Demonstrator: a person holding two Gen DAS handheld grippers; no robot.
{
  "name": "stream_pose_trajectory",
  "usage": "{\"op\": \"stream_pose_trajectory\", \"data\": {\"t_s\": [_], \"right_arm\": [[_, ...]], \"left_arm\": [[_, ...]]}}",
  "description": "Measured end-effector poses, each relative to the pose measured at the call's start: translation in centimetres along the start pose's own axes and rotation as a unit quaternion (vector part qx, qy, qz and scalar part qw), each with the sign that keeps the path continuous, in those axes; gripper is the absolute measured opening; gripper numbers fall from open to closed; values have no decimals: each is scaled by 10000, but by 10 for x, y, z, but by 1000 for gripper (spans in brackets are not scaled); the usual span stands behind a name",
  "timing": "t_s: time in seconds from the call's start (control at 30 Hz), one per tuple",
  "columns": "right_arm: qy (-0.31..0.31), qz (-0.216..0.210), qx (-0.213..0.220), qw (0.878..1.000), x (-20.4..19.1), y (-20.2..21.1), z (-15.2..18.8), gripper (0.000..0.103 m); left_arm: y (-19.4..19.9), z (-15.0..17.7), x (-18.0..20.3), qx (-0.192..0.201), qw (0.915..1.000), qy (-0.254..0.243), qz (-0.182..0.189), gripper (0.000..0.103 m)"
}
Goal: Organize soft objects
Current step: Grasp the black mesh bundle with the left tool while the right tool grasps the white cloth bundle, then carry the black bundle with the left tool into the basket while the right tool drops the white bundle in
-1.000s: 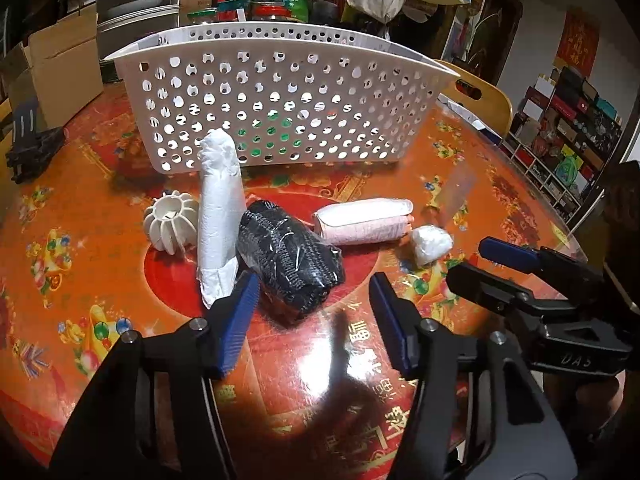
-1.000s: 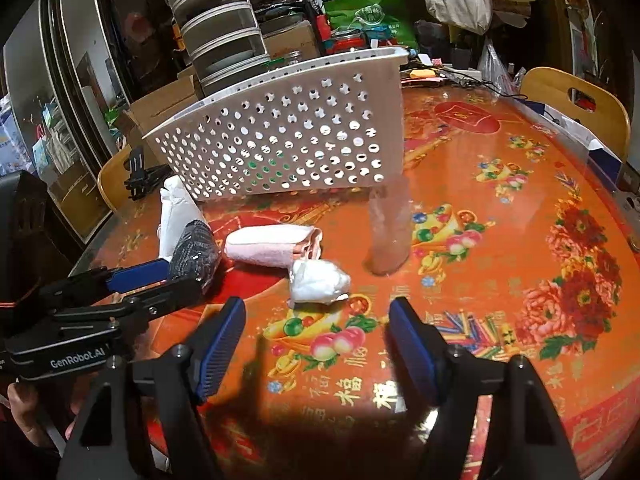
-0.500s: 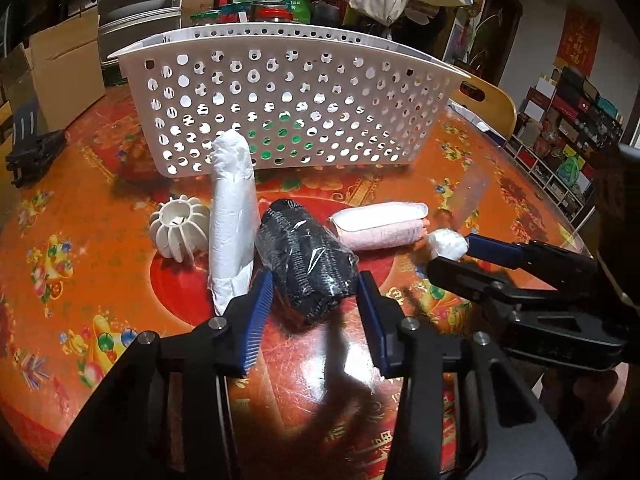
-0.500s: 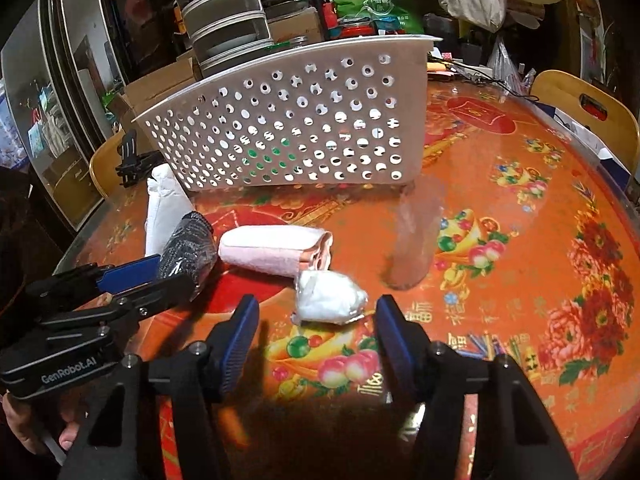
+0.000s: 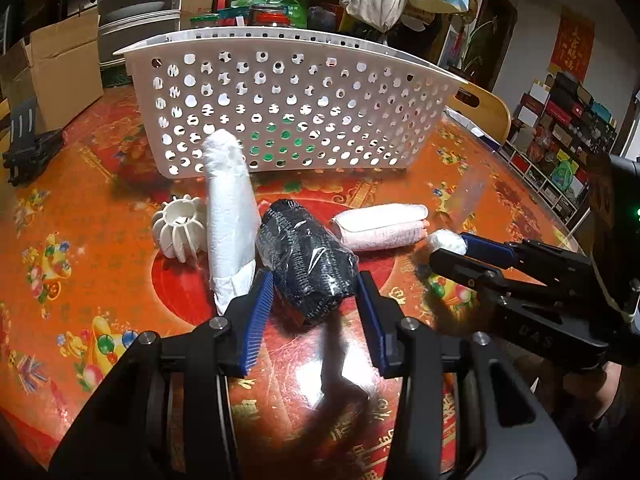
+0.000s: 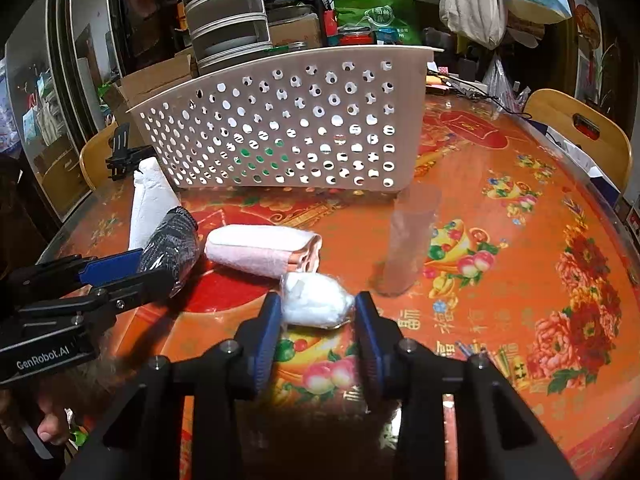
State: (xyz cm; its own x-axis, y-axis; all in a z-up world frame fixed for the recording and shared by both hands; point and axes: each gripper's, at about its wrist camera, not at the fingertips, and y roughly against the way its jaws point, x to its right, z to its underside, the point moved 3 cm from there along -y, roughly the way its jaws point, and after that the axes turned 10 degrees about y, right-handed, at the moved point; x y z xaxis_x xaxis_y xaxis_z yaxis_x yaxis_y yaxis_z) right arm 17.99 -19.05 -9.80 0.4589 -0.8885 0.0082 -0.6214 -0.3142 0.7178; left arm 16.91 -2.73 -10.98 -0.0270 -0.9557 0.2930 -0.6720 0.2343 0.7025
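Soft bundles lie in a loose row on the red-and-orange surface, just in front of the white perforated basket. Left tongs are down at the black plastic-wrapped roll, blue pads on either side of its near end and right against the wrap (contact looks made, with no gap showing on either side). Right tongs bracket the small white wrapped bundle, pads touching both its sides. Between those two lies the pink-and-white folded cloth, and on the far left the long white roll points toward the basket, its far tip just beside the basket wall. A white ribbed ring-shaped piece sits beside that roll, touching or nearly so. A clear plastic cup stands upright to the right of the cloths, apart from them. Readable writing: "GenRobot.AI" on the left tool's body in the right wrist view, "DAS" on the right tool in the left wrist view, and Chinese characters printed on the surface cover, including 福. Green through the basket's holes, something inside, unidentifiable.
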Motion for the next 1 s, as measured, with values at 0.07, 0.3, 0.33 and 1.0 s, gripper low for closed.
{"op": "stream_pose_trajectory", "data": {"t_s": [0.07, 0.3, 0.33, 1.0], "right_arm": [[-2, -10, 23, 10000, 0, 1, 1, 37], [-29, -93, 185, 9998, -2, 13, 2, 37], [-33, -94, 224, 9997, -2, 17, 2, 37], [58, -213, 647, 9977, -8, 61, -15, 37]], "left_arm": [[1, 0, -1, 24, 10000, 3, -3, 40], [13, 3, 6, 187, 9997, -138, 95, 40], [15, 3, 8, 215, 9996, -158, 122, 40], [73, -4, 20, 776, 9958, -326, 374, 40]]}}
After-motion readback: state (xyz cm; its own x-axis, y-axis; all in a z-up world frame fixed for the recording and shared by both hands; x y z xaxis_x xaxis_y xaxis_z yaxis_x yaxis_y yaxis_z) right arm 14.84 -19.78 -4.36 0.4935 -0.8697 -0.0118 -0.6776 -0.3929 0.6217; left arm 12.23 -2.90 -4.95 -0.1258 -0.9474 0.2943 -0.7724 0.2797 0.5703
